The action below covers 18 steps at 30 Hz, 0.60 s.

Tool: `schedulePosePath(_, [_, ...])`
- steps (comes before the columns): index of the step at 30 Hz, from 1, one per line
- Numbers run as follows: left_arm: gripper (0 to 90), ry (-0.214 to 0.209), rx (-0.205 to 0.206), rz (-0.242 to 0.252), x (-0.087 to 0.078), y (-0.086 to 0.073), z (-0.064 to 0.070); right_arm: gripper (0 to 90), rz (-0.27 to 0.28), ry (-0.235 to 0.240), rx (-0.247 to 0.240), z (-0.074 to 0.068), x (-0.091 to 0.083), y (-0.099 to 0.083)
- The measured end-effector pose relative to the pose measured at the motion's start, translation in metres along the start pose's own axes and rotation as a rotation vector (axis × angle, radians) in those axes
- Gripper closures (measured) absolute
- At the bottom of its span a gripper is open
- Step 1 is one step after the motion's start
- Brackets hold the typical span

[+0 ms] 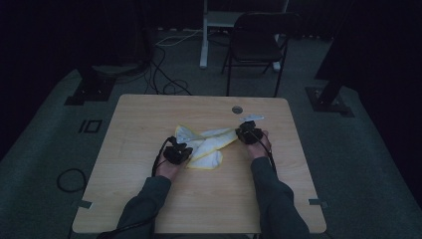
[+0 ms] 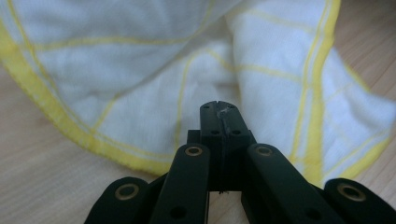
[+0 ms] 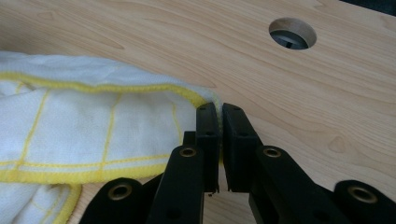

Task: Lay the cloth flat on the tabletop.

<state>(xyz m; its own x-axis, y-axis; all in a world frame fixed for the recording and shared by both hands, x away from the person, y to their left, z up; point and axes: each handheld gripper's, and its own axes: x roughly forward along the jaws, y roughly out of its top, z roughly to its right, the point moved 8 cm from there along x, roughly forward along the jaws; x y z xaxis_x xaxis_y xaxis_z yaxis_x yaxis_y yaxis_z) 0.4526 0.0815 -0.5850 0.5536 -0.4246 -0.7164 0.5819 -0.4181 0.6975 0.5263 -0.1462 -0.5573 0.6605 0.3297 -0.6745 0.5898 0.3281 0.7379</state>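
Holding a white cloth with yellow stripes [image 1: 206, 144] at two places, I have it bunched in the middle of the wooden table [image 1: 149, 209], at the centre of the high view. My right gripper [image 1: 249, 133] sits at the cloth's right end, just right of centre in that frame; in the right gripper view its jaws are pressed together with the yellow hem [image 3: 140, 88] of a corner caught between the tips, so I judge it clamped on the cloth. My left gripper [image 1: 177, 153] sits at the lower left edge of the bundle. In the left gripper view its jaws are together with cloth [image 2: 154, 79] draped right over and beyond the tips; it looks pinched on a fold, though the exact bite is hidden.

The cloth's long axis runs from lower left to upper right across the high view, stretched between my two grippers, with a loose flap hanging down toward the bottom of the frame between them. Both hands are at the cloth, neither nearer. Any spreading move would, I judge, mean drawing the grippers apart along that line.

A round cable hole [image 3: 293, 33] lies in the upper right of the right gripper view. I can read no writing, label or brand anywhere.
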Motion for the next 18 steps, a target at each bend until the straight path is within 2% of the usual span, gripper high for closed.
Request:
schedulePosePath(2, [90.0, 0.011, -0.009, -0.027, 0.003, -0.006, -0.003, 86.5, -0.002, -0.006, 0.0, 0.002, 0.0, 0.0])
schedulePosePath(4, [90.0, -0.007, -0.025, -0.018, 0.002, -0.007, -0.006, 86.5, 0.0, -0.009, 0.004, 0.004, -0.001, 0.0])
schedulePosePath(9, [90.0, 0.011, -0.005, -0.037, -0.001, -0.01, -0.014, 86.6, -0.003, -0.015, 0.001, 0.006, -0.002, 0.001])
schedulePosePath(15, [90.0, 0.03, -0.018, -0.047, -0.005, -0.014, -0.029, 86.7, -0.001, -0.029, 0.0, 0.012, -0.007, 0.006])
schedulePosePath(17, [90.0, 0.045, -0.017, -0.057, -0.008, -0.015, -0.039, 86.7, -0.002, -0.034, 0.001, 0.014, -0.008, 0.007])
schedulePosePath(18, [90.0, 0.045, -0.017, -0.057, -0.008, -0.015, -0.039, 86.7, -0.002, -0.034, 0.001, 0.014, -0.008, 0.007])
